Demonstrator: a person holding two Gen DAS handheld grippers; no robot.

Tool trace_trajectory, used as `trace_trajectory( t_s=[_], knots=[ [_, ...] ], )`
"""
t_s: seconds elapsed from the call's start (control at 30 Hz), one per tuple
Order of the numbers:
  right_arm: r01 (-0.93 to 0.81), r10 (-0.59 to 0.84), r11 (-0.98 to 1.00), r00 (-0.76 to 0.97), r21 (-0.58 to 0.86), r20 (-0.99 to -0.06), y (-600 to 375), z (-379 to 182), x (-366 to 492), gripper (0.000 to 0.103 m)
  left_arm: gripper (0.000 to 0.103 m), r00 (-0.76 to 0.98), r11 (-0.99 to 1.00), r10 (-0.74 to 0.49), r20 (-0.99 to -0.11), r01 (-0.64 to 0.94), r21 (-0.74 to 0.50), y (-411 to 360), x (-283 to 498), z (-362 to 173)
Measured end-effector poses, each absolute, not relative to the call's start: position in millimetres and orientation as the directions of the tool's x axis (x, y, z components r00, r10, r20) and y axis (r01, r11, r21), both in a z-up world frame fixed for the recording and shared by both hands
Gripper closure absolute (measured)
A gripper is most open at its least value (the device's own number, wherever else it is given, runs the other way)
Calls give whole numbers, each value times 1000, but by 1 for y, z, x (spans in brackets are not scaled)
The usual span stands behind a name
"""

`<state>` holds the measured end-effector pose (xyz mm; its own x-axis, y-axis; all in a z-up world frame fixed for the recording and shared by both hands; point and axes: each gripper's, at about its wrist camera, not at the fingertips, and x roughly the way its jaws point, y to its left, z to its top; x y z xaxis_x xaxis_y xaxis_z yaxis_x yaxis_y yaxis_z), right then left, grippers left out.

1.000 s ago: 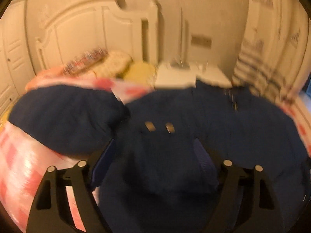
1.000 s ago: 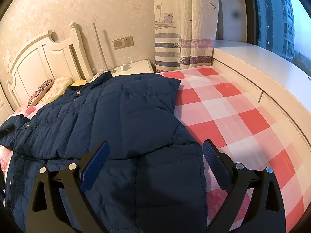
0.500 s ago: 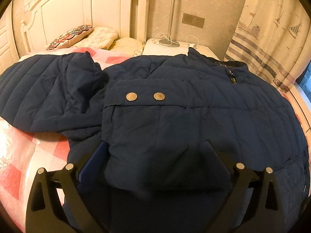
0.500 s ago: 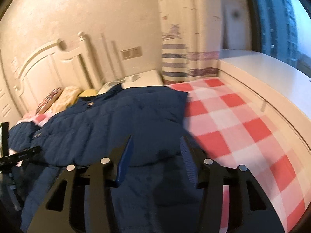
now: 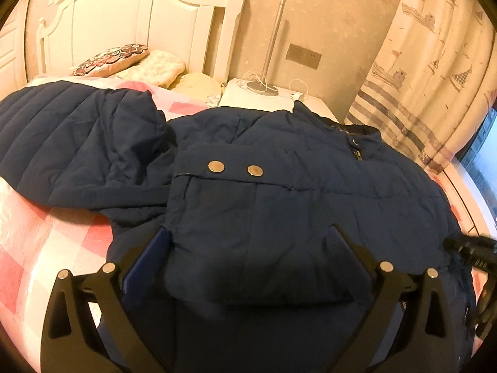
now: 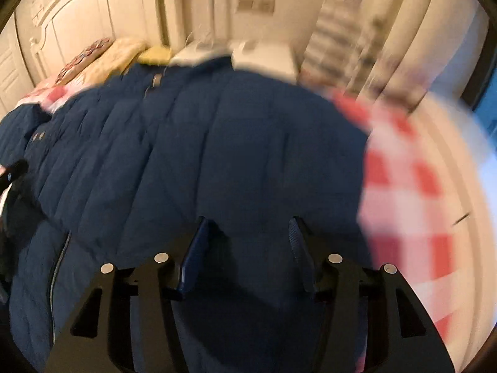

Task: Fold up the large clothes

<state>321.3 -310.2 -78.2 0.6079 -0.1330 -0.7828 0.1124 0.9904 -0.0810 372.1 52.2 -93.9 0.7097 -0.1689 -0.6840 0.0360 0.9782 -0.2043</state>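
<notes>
Navy quilted jacket [image 5: 279, 186] lies spread on a bed with a pink-and-white checked cover [image 5: 46, 242], collar at the far end near the white nightstand [image 5: 257, 99]. Dark blue fabric, stitched in channels, slightly puffy. Left sleeve [image 5: 71, 143] is flung out to the far left, rumpled. A flap with two round metal snaps [image 5: 235, 168] sits on the folded panel at centre. Zipper pull and small collar tab [image 5: 357, 152] at far right of the collar; any writing there is too small to read. No brand or label legible anywhere.

Left gripper [image 5: 248, 248] hovers over the near folded edge, fingers spread wide either side of the fabric fold; they have just been opening, and the pads do not press the cloth.

Right wrist view is motion-blurred. Right gripper [image 6: 248, 242] sits over the jacket's near right part [image 6: 217, 155], fingers about half apart; they closed in, then eased slightly apart. Dark fabric lies between them, but whether the pads pinch it cannot be told. Checked cover [image 6: 403, 186] shows to the right.
</notes>
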Motion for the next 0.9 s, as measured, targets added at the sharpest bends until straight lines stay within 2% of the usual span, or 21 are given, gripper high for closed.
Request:
trace_trajectory(
  t_s=[0.17, 0.27, 0.3, 0.33, 0.37, 0.5, 0.57, 0.6, 0.63, 0.7, 0.8, 0.9],
  knots=[
    [118, -105, 993, 702, -31, -704, -306, -45, 355, 51, 3, 712, 982, -152, -686, 29, -186, 48, 373, -94],
    [128, -113, 991, 655, -38, -747, -308, -59, 393, 50, 3, 711, 982, -147, -687, 22, -187, 49, 373, -95],
    [150, -117, 988, 604, -32, -788, -314, -76, 409, 48, 3, 712, 982, -144, -687, 17, -189, 49, 373, -95],
    [174, -122, 984, 541, -30, -832, -320, -93, 419, 40, 3, 712, 982, -144, -687, 16, -190, 50, 373, -96],
    [192, -105, 981, 530, -1, -841, -324, -102, 422, 40, 3, 712, 981, -145, -687, 14, -192, 50, 373, -96],
    [223, -87, 973, 598, 61, -797, -324, -88, 409, 36, 3, 715, 980, -150, -683, 18, -196, 51, 373, -96],
    [249, -128, 967, 640, 48, -758, -329, -82, 405, 28, 3, 714, 980, -151, -684, 17, -198, 50, 374, -97],
    [285, -165, 958, 640, 32, -750, -338, -86, 405, 18, 3, 714, 980, -150, -684, 17, -196, 51, 374, -97],
    [299, -172, 954, 623, 30, -763, -342, -90, 407, 16, 3, 714, 980, -150, -684, 18, -196, 51, 374, -97],
    [298, -119, 952, 571, 70, -813, -352, -108, 414, 15, 3, 713, 980, -149, -685, 16, -197, 50, 374, -98],
    [308, -142, 950, 558, 46, -818, -343, -96, 409, 15, 3, 709, 981, -146, -690, 12, -196, 50, 375, -100],
    [235, -119, 970, 668, 56, -735, -309, -68, 376, 15, 3, 709, 981, -145, -690, 12, -193, 50, 375, -100]
  ],
)
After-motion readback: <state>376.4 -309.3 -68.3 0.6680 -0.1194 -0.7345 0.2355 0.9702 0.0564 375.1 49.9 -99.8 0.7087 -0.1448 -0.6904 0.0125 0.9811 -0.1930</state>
